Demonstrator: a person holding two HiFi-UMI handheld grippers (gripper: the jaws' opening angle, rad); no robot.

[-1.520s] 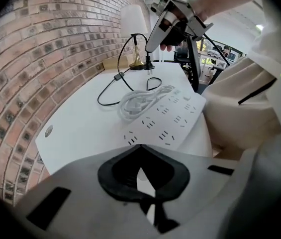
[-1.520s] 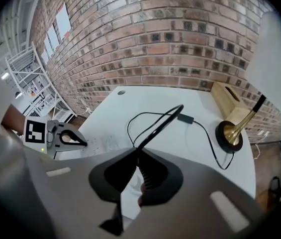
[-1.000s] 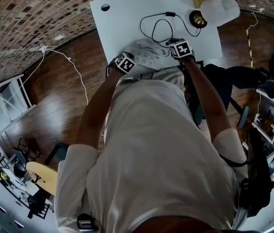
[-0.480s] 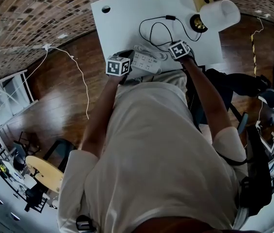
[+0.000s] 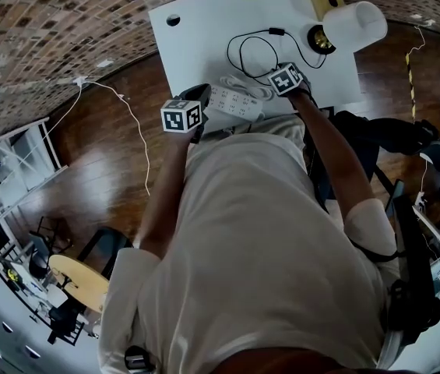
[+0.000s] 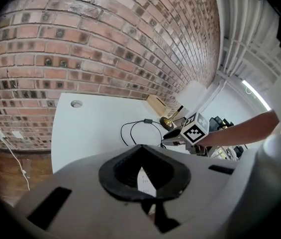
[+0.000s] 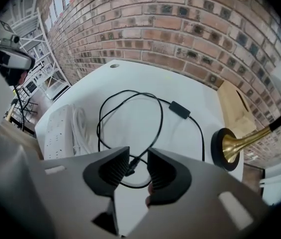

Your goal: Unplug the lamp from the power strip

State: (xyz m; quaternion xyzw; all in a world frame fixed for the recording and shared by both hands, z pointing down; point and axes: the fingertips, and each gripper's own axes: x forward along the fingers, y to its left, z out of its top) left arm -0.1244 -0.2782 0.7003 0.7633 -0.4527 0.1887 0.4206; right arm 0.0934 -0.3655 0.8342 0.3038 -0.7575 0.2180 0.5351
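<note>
On the white table (image 5: 196, 37) lies a white power strip (image 5: 235, 102), also in the right gripper view (image 7: 58, 131). The lamp has a white shade (image 5: 352, 23) and a brass base (image 7: 225, 148). Its black cord (image 7: 130, 98) loops over the table, and the plug end (image 7: 130, 165) lies free, apart from the strip. My right gripper (image 7: 138, 156) hovers over that plug end, jaws opening, the plug between them with no pad pressing on it. My left gripper (image 5: 195, 96) hangs at the table's left edge beside the strip, fingertips together (image 6: 141, 151) on nothing.
An inline switch (image 7: 179, 108) sits on the cord. A brown cardboard piece (image 7: 232, 108) leans by the brick wall behind the lamp. A cable hole (image 5: 173, 20) marks the table's far left corner. A white cable (image 5: 118, 104) runs over the wooden floor to the left.
My left gripper has drawn back left, off the power strip, to the table's edge. The right gripper stays by the cord loop.
</note>
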